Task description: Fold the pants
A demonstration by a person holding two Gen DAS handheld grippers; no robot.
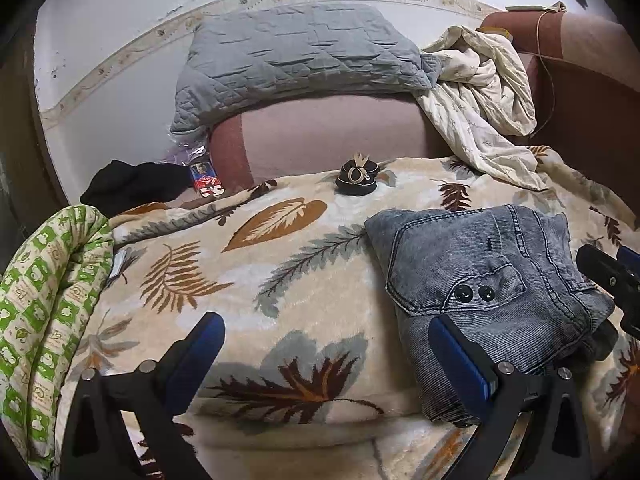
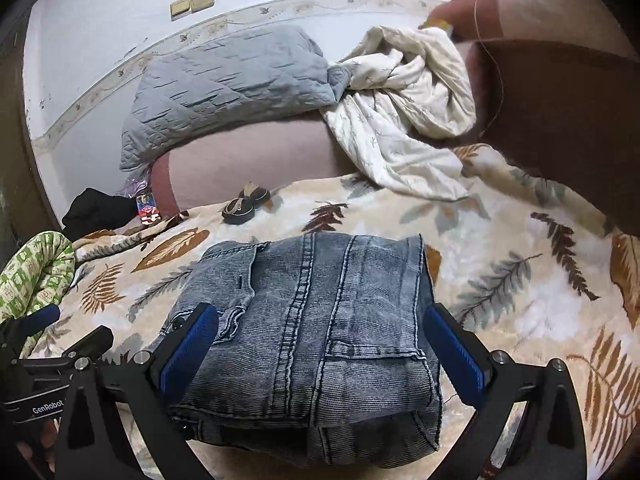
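The pants (image 2: 312, 328) are grey-blue denim, folded into a thick square bundle on the leaf-patterned blanket (image 2: 500, 264). My right gripper (image 2: 320, 352) is open, its blue pads either side of the bundle's near end, not pinching it. In the left wrist view the pants (image 1: 492, 292) lie at the right, with two black buttons showing. My left gripper (image 1: 332, 356) is open and empty over the blanket (image 1: 256, 272), its right finger (image 1: 460, 360) at the bundle's left edge. The right gripper (image 1: 612, 280) shows at the far right; the left gripper (image 2: 60, 344) shows at the lower left.
A grey quilted pillow (image 1: 296, 56) and a crumpled cream sheet (image 1: 484, 100) lie on the sofa back. A small dark bundle (image 1: 357, 178) sits on the blanket's far edge. A green patterned cushion (image 1: 44, 304) is at the left, black cloth (image 1: 132, 184) behind it.
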